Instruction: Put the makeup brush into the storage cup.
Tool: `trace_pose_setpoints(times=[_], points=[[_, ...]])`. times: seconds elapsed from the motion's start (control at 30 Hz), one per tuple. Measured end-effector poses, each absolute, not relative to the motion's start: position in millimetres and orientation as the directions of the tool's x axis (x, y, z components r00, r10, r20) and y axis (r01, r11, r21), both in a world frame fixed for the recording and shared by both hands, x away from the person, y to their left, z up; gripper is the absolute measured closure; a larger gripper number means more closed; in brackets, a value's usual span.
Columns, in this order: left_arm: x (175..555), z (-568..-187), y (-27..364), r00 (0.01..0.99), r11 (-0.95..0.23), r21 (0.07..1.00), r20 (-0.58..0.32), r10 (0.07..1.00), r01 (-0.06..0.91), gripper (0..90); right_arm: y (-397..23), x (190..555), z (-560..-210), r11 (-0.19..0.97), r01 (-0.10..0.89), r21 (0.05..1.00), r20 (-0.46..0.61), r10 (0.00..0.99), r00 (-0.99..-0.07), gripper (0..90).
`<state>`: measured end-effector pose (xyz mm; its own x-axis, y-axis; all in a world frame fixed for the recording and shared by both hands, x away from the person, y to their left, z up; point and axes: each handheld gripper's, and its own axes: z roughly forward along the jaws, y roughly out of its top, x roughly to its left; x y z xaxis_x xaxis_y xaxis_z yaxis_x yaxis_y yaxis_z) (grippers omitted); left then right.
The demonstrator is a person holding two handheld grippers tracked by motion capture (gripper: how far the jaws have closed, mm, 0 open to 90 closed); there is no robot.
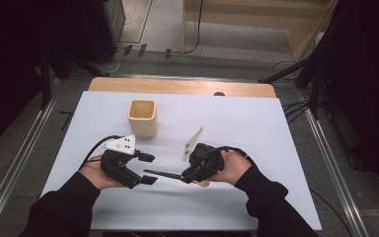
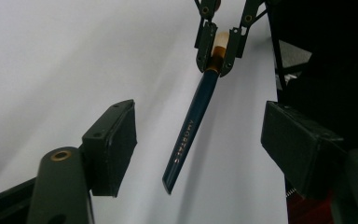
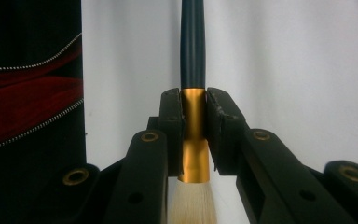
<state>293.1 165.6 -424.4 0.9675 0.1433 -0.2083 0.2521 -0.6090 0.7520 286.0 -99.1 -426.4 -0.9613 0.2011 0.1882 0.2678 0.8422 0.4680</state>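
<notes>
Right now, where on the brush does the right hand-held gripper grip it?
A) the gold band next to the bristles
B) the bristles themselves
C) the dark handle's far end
A: in the right gripper view the right hand-held gripper presses both pads on the brush's gold band, just above the pale bristles.

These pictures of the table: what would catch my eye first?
Probably the brush at the front of the white table: the right gripper clamps its gold collar, and the dark handle points between the open jaws of the left gripper. Behind them stands a square wooden cup.
</notes>
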Motion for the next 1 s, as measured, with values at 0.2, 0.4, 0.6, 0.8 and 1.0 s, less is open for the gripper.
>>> trace_pose_setpoints(times=[0.2, 0.4, 0.6, 0.8, 1.0], points=[[292.2, -428.6, 155.3, 0.974, -0.665, 0.714, -0.205, 0.099, 0.218, 33.3, -86.8, 285.2, -428.7, 0.851, 0.250, 0.461, 0.187, 0.182, -0.965, 78.2], [293.2, -432.8, 150.2, 0.972, -0.691, 0.691, -0.220, 0.080, 0.213, 33.3, -78.7, 284.3, -428.4, 0.859, 0.229, 0.458, 0.194, 0.155, -0.969, 78.2], [294.3, -438.0, 143.6, 0.971, -0.739, 0.642, -0.227, 0.070, 0.204, 39.1, -69.6, 285.2, -427.1, 0.864, 0.199, 0.463, 0.179, 0.129, -0.975, 78.2], [294.7, -443.8, 139.3, 0.969, -0.777, 0.598, -0.240, 0.060, 0.196, 53.7, -65.6, 283.7, -427.2, 0.869, 0.188, 0.458, 0.185, 0.114, -0.976, 78.2], [295.9, -447.0, 137.2, 0.961, -0.794, 0.572, -0.269, 0.058, 0.208, 64.2, -62.2, 282.9, -429.2, 0.870, 0.176, 0.460, 0.185, 0.100, -0.978, 78.2]])
